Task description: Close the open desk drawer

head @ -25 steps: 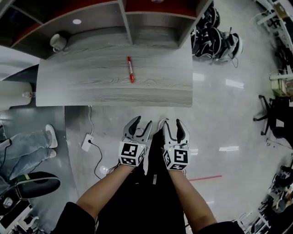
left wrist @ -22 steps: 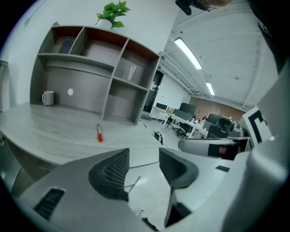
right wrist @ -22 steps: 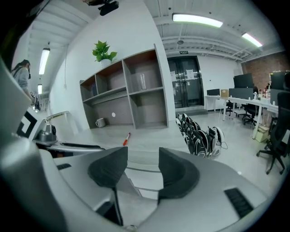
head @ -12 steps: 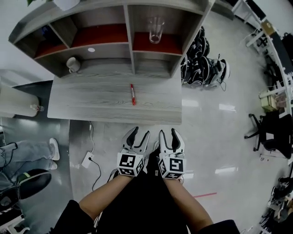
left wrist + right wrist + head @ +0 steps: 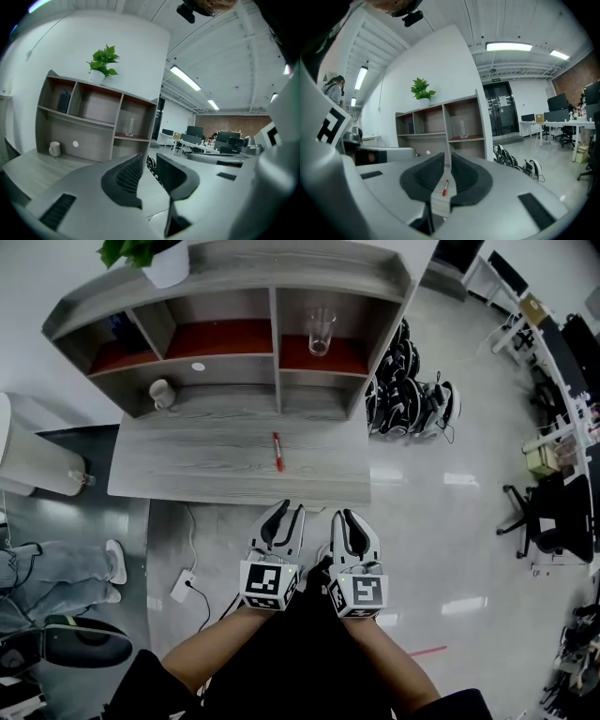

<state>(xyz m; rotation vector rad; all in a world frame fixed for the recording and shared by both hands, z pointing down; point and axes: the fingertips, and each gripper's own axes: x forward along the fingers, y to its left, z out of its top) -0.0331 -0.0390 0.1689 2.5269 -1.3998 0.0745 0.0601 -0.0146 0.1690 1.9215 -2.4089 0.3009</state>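
Observation:
The grey wood desk point(image 5: 206, 474) with its shelf hutch point(image 5: 272, 296) stands ahead of me; no open drawer shows in any view. A red pen point(image 5: 277, 451) lies on the desktop. My left gripper point(image 5: 289, 510) and right gripper point(image 5: 341, 514) hover side by side just off the desk's front edge, pointing at it. Both pairs of jaws have just been closing. The left gripper point(image 5: 149, 157) keeps a small gap with nothing in it. The right gripper point(image 5: 447, 154) keeps a narrower slit, also empty, and the pen point(image 5: 445, 187) shows through it.
On the hutch are a white mug point(image 5: 161, 392), a clear glass point(image 5: 319, 329) and a potted plant point(image 5: 155, 254). A power strip point(image 5: 183, 585) and cable lie on the floor under the desk. A person's legs point(image 5: 56, 568) are at the left. Black gear point(image 5: 412, 399) is piled right of the desk.
Both grippers have risen and sit closer to the desk's front edge. The hutch's shelves and the plant have come into view. Both pairs of jaws have narrowed from wide open.

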